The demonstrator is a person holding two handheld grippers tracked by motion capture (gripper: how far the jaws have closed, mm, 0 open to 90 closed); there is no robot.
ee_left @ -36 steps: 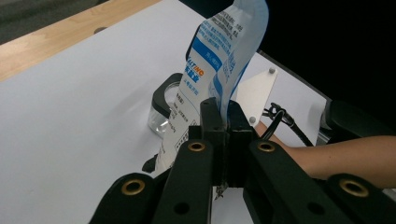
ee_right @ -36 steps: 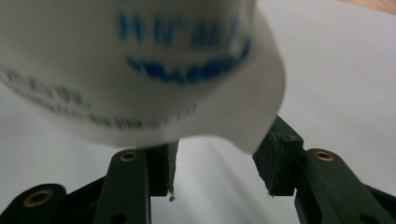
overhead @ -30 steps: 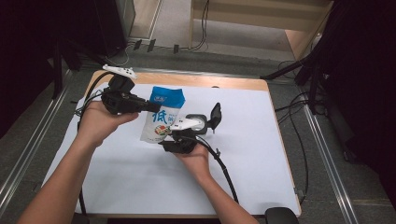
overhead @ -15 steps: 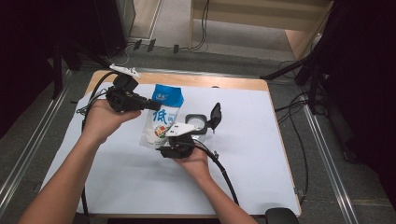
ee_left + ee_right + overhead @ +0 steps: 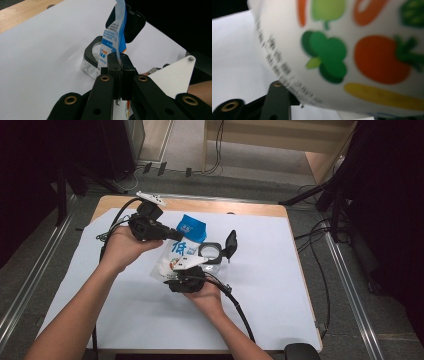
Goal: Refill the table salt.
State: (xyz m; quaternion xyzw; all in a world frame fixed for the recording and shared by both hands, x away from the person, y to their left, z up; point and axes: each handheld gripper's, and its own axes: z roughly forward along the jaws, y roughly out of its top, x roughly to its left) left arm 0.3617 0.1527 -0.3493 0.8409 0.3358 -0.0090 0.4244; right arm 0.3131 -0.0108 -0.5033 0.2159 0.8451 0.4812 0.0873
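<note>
High view: at the centre of the frame a blue-and-white bag [image 5: 181, 254] is held up over the white sheet [image 5: 100, 305] on the table. The left gripper [image 5: 175, 236], coming from the left, is clamped on the bag's upper edge. The right gripper [image 5: 181, 279], just below centre, holds the bag's lower end. Right of the bag stands a clear container [image 5: 212, 254] with its black lid [image 5: 230, 243] flipped open.

Left gripper view: the jaws at bottom centre are pressed together on the bag's thin edge [image 5: 113, 42], which rises to the top of the frame. The container [image 5: 92, 60] sits behind it.

Right gripper view: the bag's printed vegetables [image 5: 352, 50] fill the upper frame, blurred; the bag rests against one black jaw at lower left.
</note>
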